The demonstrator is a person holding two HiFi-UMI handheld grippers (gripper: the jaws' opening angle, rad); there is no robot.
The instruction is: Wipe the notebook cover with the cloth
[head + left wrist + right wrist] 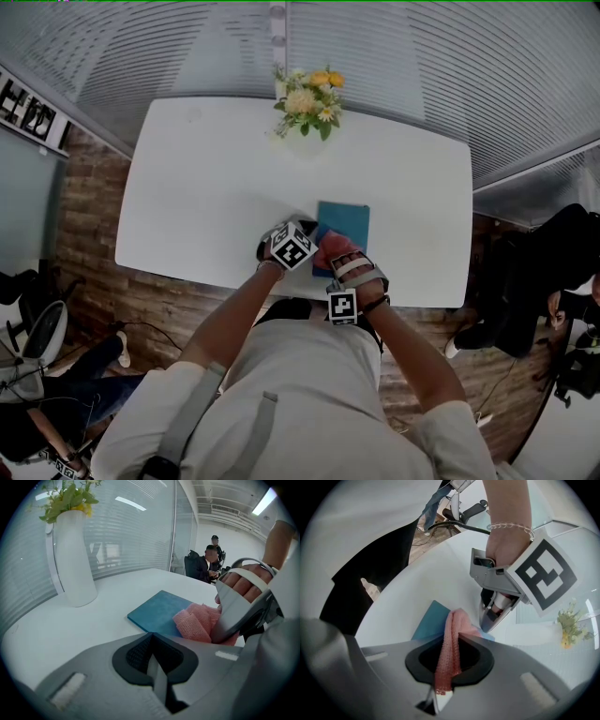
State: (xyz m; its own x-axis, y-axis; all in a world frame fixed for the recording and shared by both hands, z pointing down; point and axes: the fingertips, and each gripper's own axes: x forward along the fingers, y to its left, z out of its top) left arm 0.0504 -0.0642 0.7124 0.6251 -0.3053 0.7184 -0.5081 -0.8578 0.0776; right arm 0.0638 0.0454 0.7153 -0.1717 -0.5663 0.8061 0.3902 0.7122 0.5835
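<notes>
A teal notebook (345,225) lies flat near the front edge of the white table (206,187). My right gripper (339,267) is shut on a pink cloth (334,246), which rests on the notebook's near end. In the right gripper view the cloth (451,644) runs between the jaws down onto the notebook (431,623). My left gripper (283,246) is just left of the notebook, its jaws shut with nothing between them. The left gripper view shows the notebook (159,610), the bunched cloth (194,623) and the right gripper (236,613) over it.
A white vase with yellow flowers (312,98) stands at the table's far edge, also seen as the vase (70,559) in the left gripper view. Glass walls with blinds lie beyond. People sit at a desk (208,562) in the background.
</notes>
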